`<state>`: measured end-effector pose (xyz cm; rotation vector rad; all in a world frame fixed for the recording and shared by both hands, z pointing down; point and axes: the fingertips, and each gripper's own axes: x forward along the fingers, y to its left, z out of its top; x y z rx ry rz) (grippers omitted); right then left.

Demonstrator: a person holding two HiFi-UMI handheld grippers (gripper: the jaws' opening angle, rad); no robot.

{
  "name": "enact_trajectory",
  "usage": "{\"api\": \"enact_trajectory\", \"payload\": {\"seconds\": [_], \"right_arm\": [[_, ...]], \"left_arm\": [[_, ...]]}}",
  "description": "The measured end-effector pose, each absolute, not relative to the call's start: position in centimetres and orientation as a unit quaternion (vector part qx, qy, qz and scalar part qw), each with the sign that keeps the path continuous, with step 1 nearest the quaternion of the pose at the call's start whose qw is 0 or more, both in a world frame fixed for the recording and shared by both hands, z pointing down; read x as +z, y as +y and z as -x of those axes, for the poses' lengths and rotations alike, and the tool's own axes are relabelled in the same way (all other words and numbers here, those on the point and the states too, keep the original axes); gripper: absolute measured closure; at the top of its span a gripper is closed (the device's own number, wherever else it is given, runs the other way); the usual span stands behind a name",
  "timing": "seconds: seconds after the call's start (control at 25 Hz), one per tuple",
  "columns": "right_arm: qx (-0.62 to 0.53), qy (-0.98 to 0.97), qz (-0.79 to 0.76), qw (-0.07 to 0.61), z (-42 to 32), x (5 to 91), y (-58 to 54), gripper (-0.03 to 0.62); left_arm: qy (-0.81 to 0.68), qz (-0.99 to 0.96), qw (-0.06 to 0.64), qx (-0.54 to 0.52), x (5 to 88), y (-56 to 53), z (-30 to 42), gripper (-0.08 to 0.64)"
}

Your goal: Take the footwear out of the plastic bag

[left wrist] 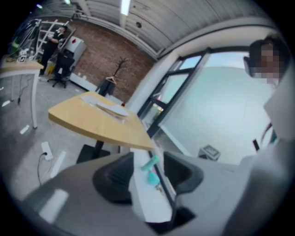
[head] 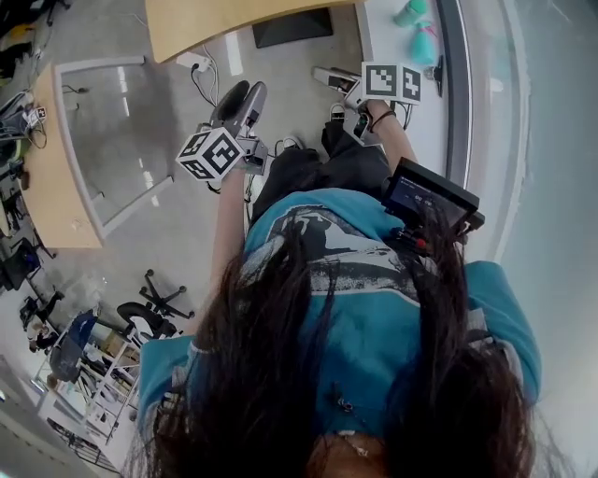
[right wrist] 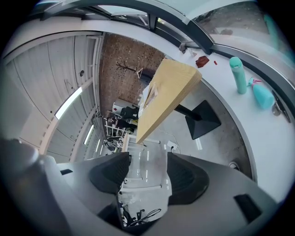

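The footwear and its bag appeared in no view, so where they lay could not be told. Both grippers were held out over the floor just short of the table [head: 215, 23], jaws apart with nothing between them. The left gripper [head: 241, 101] was below the table's edge and the right gripper [head: 329, 77] off its right corner. To the right of the table ran a white sill [head: 383, 37] carrying two teal bottles [head: 425, 42]. The person (long dark hair, teal shirt [head: 374, 317]) stood farthest from the table.

Table [left wrist: 99, 122] top: pale wood, matt. Floor [left wrist: 18, 152] below table: grey, smooth, sl. sheen. Wall [left wrist: 99, 60] behind table: rough red brick. Left gripper [left wrist: 148, 174]: grey plastic body, blk ribbed matt pads [left wrist: 113, 177].
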<state>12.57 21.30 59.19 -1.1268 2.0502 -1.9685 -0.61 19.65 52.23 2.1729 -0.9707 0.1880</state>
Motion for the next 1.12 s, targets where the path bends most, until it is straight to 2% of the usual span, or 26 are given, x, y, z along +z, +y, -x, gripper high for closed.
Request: {"api": "enact_trajectory", "payload": {"seconds": [0.2,0.36,0.4,0.76,1.12], "right_arm": [[-0.642,0.667,0.375,0.044,-10.5,59.0,22.2,0.353],[-0.636,0.667,0.386,0.045,-8.0,58.4,23.9,0.474],[-0.635,0.667,0.387,0.045,-7.3,58.1,24.4,0.485],[-0.610,0.682,0.402,0.030,1.4,55.4,31.6,0.532],[-0.589,0.698,0.406,0.022,3.6,54.5,33.5,0.542]], "left_arm": [[-0.368,-0.848,0.371,0.084,52.7,21.6,2.5,0.362],[-0.366,-0.852,0.364,0.081,52.6,23.3,4.9,0.362],[-0.365,-0.854,0.362,0.079,52.4,23.7,5.6,0.362],[-0.337,-0.872,0.350,0.061,50.9,30.0,13.5,0.362],[-0.305,-0.890,0.336,0.046,50.3,30.7,13.9,0.362]]}}
